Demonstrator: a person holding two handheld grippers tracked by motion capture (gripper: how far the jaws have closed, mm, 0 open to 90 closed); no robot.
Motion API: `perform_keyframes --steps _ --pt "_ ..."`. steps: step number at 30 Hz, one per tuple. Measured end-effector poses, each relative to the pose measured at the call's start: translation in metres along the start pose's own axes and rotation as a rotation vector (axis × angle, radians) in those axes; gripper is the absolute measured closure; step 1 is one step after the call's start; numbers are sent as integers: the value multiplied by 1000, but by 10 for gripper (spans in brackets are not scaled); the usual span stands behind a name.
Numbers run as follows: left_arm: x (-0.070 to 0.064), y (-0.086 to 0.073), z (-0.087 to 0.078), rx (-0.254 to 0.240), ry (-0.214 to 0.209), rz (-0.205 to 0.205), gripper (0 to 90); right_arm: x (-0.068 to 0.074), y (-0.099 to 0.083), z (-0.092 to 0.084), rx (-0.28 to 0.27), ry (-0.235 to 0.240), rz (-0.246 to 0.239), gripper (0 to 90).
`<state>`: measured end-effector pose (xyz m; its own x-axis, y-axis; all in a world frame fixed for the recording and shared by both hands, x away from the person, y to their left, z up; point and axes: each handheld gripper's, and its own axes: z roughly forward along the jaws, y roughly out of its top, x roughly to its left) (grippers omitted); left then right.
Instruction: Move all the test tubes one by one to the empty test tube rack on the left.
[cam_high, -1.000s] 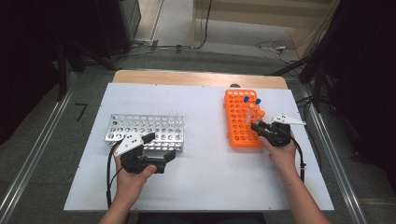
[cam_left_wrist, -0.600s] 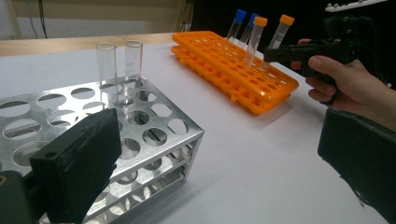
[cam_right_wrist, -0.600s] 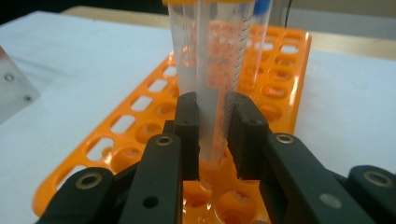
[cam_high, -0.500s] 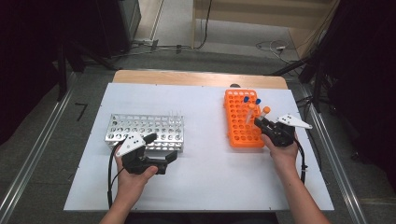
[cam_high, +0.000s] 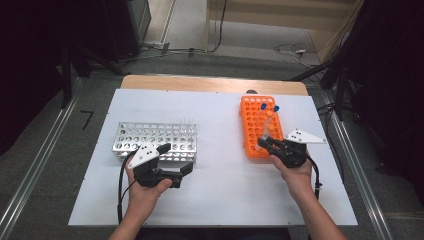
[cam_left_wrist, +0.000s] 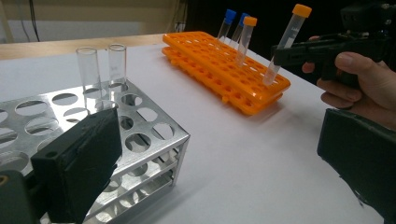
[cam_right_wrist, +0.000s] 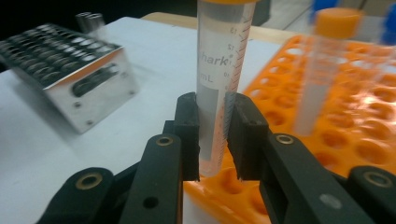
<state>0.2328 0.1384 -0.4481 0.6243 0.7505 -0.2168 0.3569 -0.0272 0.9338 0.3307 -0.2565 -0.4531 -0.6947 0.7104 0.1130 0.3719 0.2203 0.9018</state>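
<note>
My right gripper (cam_right_wrist: 215, 135) is shut on a clear orange-capped tube (cam_right_wrist: 219, 70), held upright with its tip just over the near edge of the orange rack (cam_right_wrist: 327, 140). In the high view this gripper (cam_high: 263, 141) holds the tube (cam_high: 267, 125) at the orange rack's (cam_high: 252, 120) front. Another orange-capped tube (cam_left_wrist: 245, 39) and two blue-capped tubes (cam_left_wrist: 226, 25) stand in that rack. My left gripper (cam_left_wrist: 219, 163) is open with nothing between its jaws, beside the metal rack (cam_left_wrist: 149, 135).
Two empty glass tubes (cam_left_wrist: 88, 70) stand at the far corner of the metal rack (cam_high: 150, 135). The white table top (cam_high: 220, 195) lies between the racks. A wooden strip (cam_high: 210, 82) runs along the table's far edge.
The right gripper has closed on the orange-capped tube and risen a little with it at the orange rack's near edge. The left hand has stayed in place.
</note>
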Motion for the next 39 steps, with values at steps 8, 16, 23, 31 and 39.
perform_keyframes --steps 8,16,23,31,39 --pt "-8 3 4 13 -32 12 18 31 0 11 41 145 -41 728" --pt "-17 5 11 15 -79 20 56 65 0 21 70 223 -100 729" --pt "-25 8 17 16 -155 34 232 90 -3 29 95 276 -143 728" --pt "-34 9 28 47 -208 51 442 115 -4 36 120 330 -191 728" --pt "-43 6 41 87 -265 86 598 130 -5 39 151 362 -224 728"
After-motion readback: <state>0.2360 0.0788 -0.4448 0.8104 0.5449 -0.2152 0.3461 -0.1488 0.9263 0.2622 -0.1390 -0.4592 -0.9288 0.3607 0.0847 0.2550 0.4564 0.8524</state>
